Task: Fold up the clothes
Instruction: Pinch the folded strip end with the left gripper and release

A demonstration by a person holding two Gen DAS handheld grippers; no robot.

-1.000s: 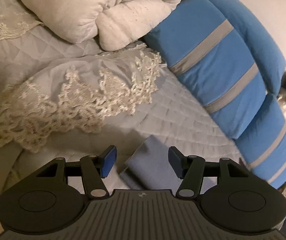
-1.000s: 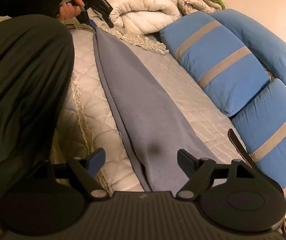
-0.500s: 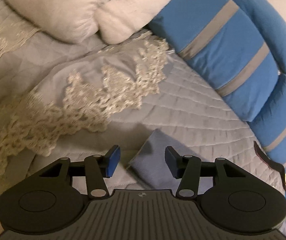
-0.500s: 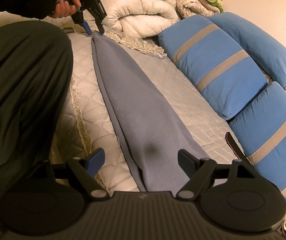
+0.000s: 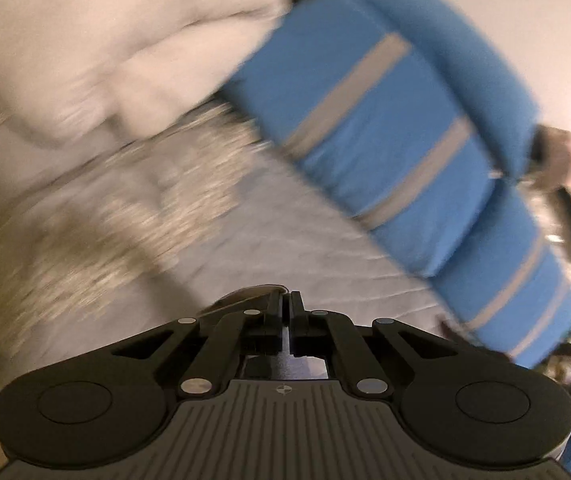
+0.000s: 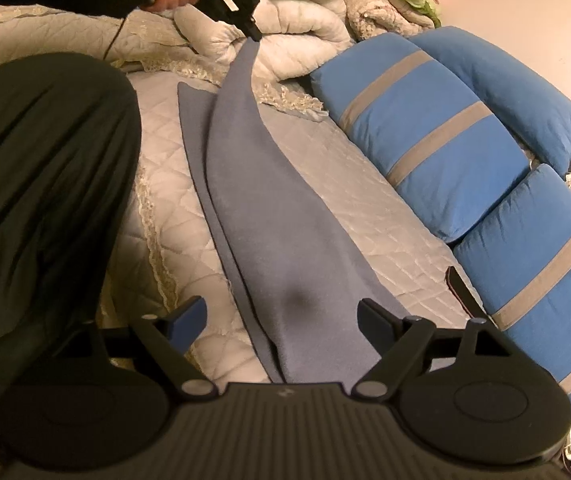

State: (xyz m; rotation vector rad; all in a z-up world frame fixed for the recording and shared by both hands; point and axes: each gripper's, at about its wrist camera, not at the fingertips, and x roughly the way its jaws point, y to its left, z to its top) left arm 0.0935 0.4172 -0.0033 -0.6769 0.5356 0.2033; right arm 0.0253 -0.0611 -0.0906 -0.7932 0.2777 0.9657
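Your left claw is pressed together on the far corner of the grey-blue garment, holding that corner raised above the quilted bed so the cloth runs down from it in a long strip. Your right claw stands spread wide over the garment's near end, its pads not pressing the cloth. Blue striped cushions line the bed's right side, a rolled white duvet lies beyond the raised corner, and your dark-clothed leg lies to the left.
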